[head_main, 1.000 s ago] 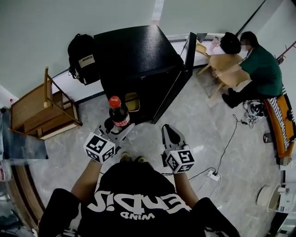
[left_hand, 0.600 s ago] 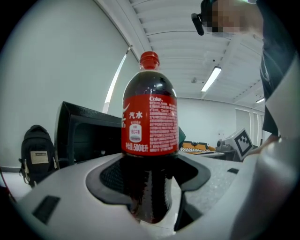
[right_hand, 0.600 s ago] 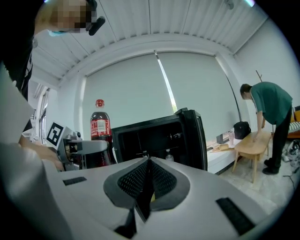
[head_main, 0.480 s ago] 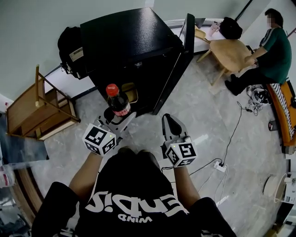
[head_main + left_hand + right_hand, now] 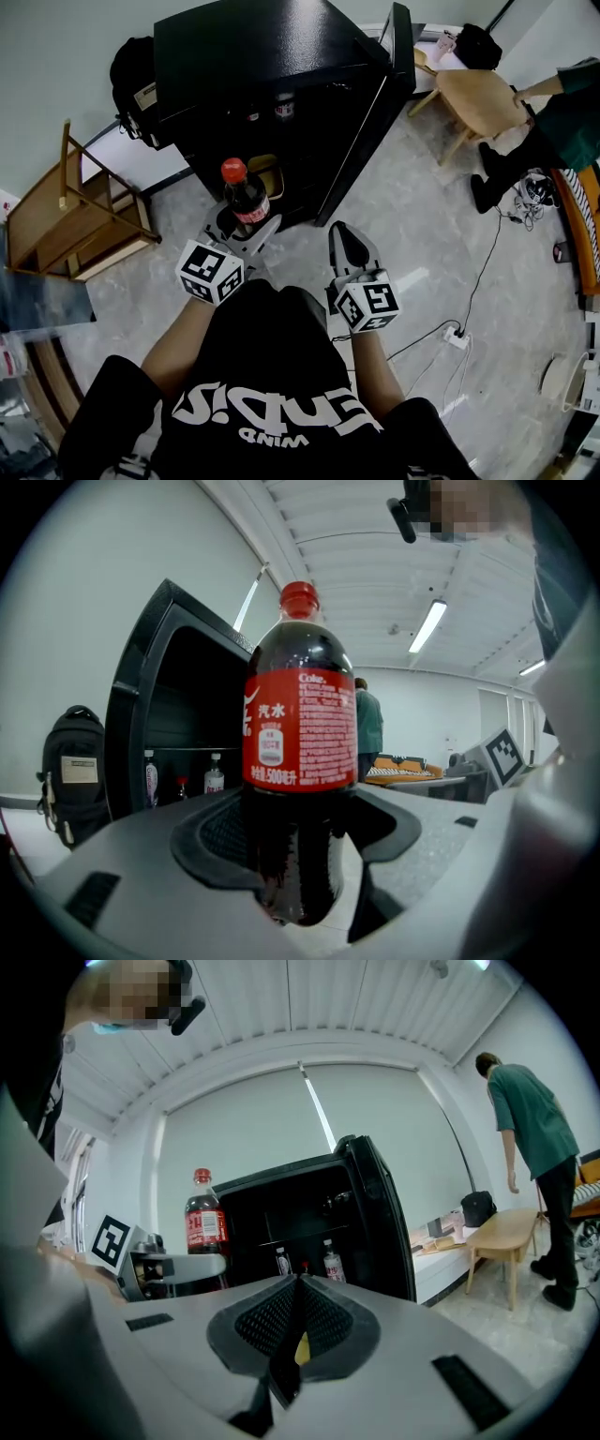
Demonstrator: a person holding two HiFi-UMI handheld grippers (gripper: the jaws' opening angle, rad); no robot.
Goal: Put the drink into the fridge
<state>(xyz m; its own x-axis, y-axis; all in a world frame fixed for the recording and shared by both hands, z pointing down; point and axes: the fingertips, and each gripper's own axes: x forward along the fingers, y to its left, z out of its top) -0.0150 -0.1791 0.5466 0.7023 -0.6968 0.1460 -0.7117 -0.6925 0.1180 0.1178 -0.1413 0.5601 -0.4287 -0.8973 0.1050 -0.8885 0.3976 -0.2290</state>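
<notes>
Fridge (image 5: 253, 56) nearer than before; cola bottle (image 5: 246, 199) upright, clamped in left gripper (image 5: 239, 230); right gripper (image 5: 343, 240) clenched, empty.

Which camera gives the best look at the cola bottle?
The left gripper view: the cola bottle fills the frame, red cap and label clear, its lower body clamped in the left gripper. The head view shows it small, from above; the right gripper view shows it small and upright at the left.

Office-like room, fridge (image 5: 253, 56), backpack (image 5: 131, 84), wooden chair (image 5: 473, 98)
</notes>
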